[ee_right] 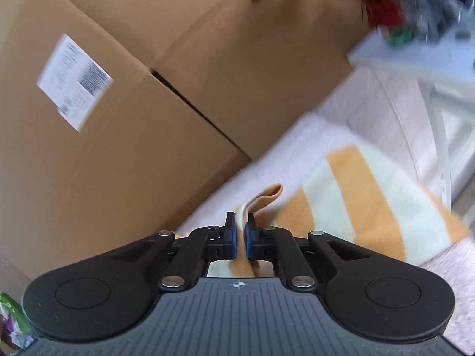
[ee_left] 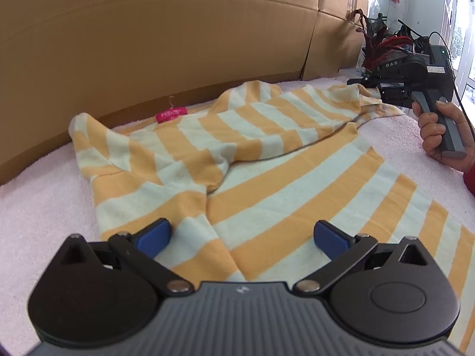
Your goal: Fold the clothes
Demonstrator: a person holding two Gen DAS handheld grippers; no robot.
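An orange and cream striped garment (ee_left: 267, 160) lies rumpled across a pale pink towel (ee_left: 38, 213), with a pink tag (ee_left: 171, 114) at its far edge. My left gripper (ee_left: 242, 235) hovers open just over the near part of the cloth, its blue pads (ee_left: 156, 235) wide apart. At the far right a hand (ee_left: 442, 136) holds my right gripper (ee_left: 363, 82) against a far corner of the garment. In the right wrist view my right gripper (ee_right: 240, 231) is shut on a fold of the striped garment (ee_right: 365, 195), and a small loop of cloth sticks up between the pads.
Large cardboard boxes (ee_left: 166, 32) stand like a wall along the far side of the towel. One box bears a white shipping label (ee_right: 74, 84). Cables and dark equipment (ee_left: 394, 44) sit on a white table at the far right.
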